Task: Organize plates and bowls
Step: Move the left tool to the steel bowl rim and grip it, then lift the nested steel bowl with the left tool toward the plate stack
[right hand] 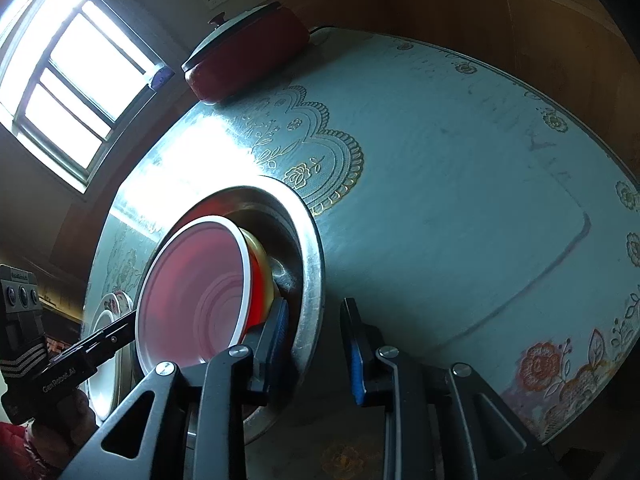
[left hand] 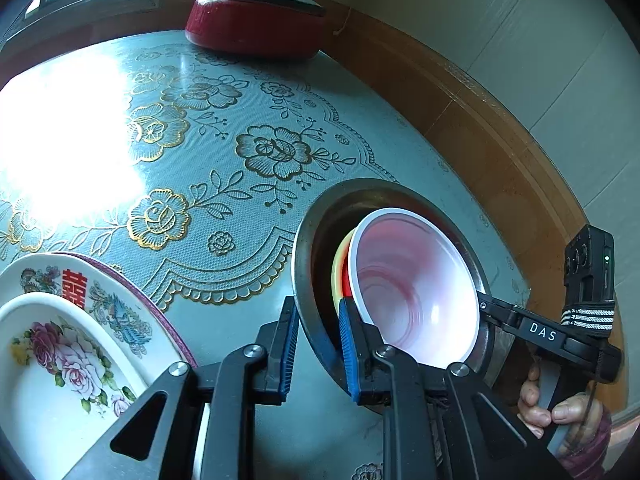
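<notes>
A steel bowl rests on the table with a red bowl with a white inside nested in it, tilted, over a yellow bowl. My left gripper straddles the steel rim on its near left side, one pad outside and one inside, both against the metal. In the right wrist view my right gripper straddles the steel bowl's rim on the opposite side, beside the red bowl. A strip of tablecloth shows between its outer pad and the rim, so it stands open.
Two flowered plates are stacked at the near left, a white dish on top. A red lidded pot stands at the far edge of the table. A person's hand holds the right gripper's handle. The wooden table edge curves close on the right.
</notes>
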Demonstrator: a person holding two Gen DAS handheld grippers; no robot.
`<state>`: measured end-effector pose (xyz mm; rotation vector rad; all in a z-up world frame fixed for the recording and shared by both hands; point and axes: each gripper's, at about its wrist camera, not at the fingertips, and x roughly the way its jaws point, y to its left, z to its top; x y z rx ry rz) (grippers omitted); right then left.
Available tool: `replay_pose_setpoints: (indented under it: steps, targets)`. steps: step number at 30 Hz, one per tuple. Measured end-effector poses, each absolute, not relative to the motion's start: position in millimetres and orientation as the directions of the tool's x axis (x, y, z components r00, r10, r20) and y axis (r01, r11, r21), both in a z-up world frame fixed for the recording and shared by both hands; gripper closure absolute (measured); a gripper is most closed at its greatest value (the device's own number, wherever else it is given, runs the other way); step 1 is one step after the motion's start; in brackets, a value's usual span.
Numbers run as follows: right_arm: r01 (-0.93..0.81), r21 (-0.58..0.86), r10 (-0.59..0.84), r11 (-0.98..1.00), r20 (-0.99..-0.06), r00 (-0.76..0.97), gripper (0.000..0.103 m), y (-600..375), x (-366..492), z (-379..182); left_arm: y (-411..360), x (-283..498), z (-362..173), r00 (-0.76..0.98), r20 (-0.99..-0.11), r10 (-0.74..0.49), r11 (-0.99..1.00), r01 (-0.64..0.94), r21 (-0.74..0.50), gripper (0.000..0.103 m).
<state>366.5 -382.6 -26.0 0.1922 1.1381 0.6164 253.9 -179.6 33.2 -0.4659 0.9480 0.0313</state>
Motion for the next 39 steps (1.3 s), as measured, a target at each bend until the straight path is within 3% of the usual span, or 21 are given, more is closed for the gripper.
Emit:
replay_pose_setpoints:
  steps: [7, 19, 23, 27, 39]
  targets:
    - [-0.384, 0.413, 0.531, 0.826, -0.800, 0.282, 0.084, -376.0, 361.6, -19.7, -179.5, 253.5, 33.4, 0.584, -0.794, -0.170, 0.904, -0.228, -0.362, 0.084]
    - [-0.355, 0.453, 0.550, 0.818, -0.798, 0.247, 0.080, -380.7, 366.2, -26.8, -178.1, 257.3, 31.3, 0.593, -0.787, -0.170, 0.911, -0.211, -0.356, 0.087]
    - [-0.367, 0.432, 0.538, 0.824, -0.800, 0.265, 0.091, -378.6, 366.2, -24.8, -184.6, 253.3, 30.3, 0.597, -0.781, -0.183, 0.911, -0.196, -0.363, 0.087]
    - [-0.361, 0.392, 0.499, 0.846, -0.821, 0.278, 0.096, -382.1, 367.6, -28.4, -195.7, 251.7, 30.0, 0.602, -0.773, -0.199, 0.916, -0.166, -0.365, 0.087]
    - [-0.400, 0.403, 0.520, 0.823, -0.819, 0.245, 0.095, -388.5, 368.6, -29.5, -213.8, 251.4, 24.5, 0.610, -0.773, -0.176, 0.913, -0.193, -0.360, 0.085]
